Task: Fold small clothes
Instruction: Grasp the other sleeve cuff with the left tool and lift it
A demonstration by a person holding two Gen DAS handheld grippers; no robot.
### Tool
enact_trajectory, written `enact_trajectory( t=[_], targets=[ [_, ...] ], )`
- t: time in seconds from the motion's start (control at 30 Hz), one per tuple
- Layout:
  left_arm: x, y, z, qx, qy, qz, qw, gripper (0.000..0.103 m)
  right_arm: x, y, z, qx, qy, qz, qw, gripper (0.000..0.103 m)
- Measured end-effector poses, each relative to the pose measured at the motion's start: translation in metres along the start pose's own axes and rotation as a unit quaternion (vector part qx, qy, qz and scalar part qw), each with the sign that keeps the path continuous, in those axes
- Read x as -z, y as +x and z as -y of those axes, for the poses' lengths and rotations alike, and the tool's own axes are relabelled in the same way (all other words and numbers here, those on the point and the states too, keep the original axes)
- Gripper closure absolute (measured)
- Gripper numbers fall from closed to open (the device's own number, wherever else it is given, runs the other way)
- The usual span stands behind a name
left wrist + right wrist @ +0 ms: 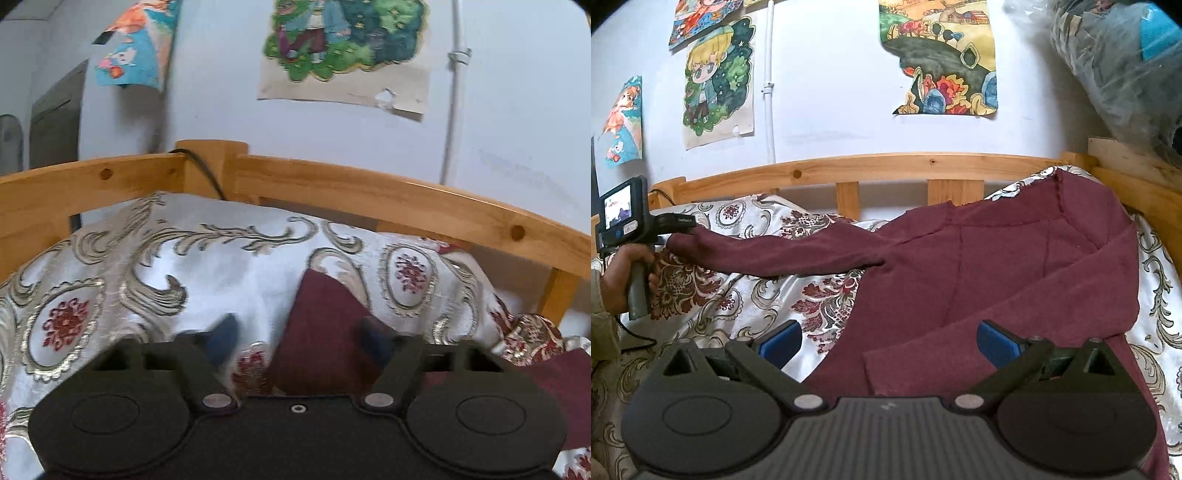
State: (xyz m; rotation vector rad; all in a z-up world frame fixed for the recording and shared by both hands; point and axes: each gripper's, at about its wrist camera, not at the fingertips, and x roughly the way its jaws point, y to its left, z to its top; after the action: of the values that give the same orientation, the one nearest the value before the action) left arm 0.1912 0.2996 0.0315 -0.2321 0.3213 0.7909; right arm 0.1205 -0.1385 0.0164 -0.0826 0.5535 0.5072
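A maroon long-sleeved top lies spread on the patterned bedcover. One sleeve stretches left to my left gripper, seen from the right wrist view with the sleeve cuff at its tip. In the left wrist view the left gripper has its blue pads apart, with the maroon sleeve end lying between them; the image is blurred. My right gripper is open and empty, hovering over the top's lower hem.
A wooden bed rail runs along the back, against a white wall with drawings. A plastic-wrapped bundle sits at the upper right. A black cable hangs over the rail.
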Motion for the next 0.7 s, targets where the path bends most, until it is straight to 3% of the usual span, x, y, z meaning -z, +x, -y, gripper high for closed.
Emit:
enact_trajectory(
  t=[0.03, 0.07, 0.13, 0.3, 0.43, 0.5, 0.6, 0.7],
  targets=[
    [0.0, 0.001, 0.002, 0.004, 0.003, -0.004, 1.0, 0.072, 0.0, -0.001, 0.001, 0.001, 0.001, -0.001, 1.0, 0.0],
    [0.002, 0.003, 0.003, 0.006, 0.007, -0.01, 0.9999, 0.085, 0.001, -0.001, 0.003, 0.002, 0.004, -0.001, 1.0, 0.0],
    [0.004, 0.001, 0.005, 0.0, 0.008, -0.006, 1.0, 0.099, 0.001, -0.003, 0.005, 0.008, 0.008, -0.002, 1.0, 0.0],
    [-0.004, -0.017, 0.01, 0.021, -0.012, 0.027, 0.9993, 0.102, 0.001, -0.012, 0.016, 0.019, 0.008, 0.002, 1.0, 0.0],
    [-0.016, -0.056, 0.031, 0.084, 0.016, 0.088, 0.9924, 0.102, 0.001, -0.024, 0.026, 0.027, 0.004, 0.014, 1.0, 0.0],
    [-0.023, -0.082, 0.046, 0.128, 0.028, 0.121, 0.984, 0.102, 0.003, -0.03, 0.032, 0.034, 0.005, 0.018, 0.999, 0.0],
    [-0.033, -0.123, 0.08, 0.192, 0.064, 0.178, 0.963, 0.102, 0.006, -0.038, 0.044, 0.045, 0.012, 0.015, 0.999, 0.0],
    [-0.039, -0.15, 0.114, 0.249, 0.081, 0.188, 0.9468, 0.102, 0.009, -0.046, 0.055, 0.058, 0.025, 0.016, 0.998, 0.0]
  ],
)
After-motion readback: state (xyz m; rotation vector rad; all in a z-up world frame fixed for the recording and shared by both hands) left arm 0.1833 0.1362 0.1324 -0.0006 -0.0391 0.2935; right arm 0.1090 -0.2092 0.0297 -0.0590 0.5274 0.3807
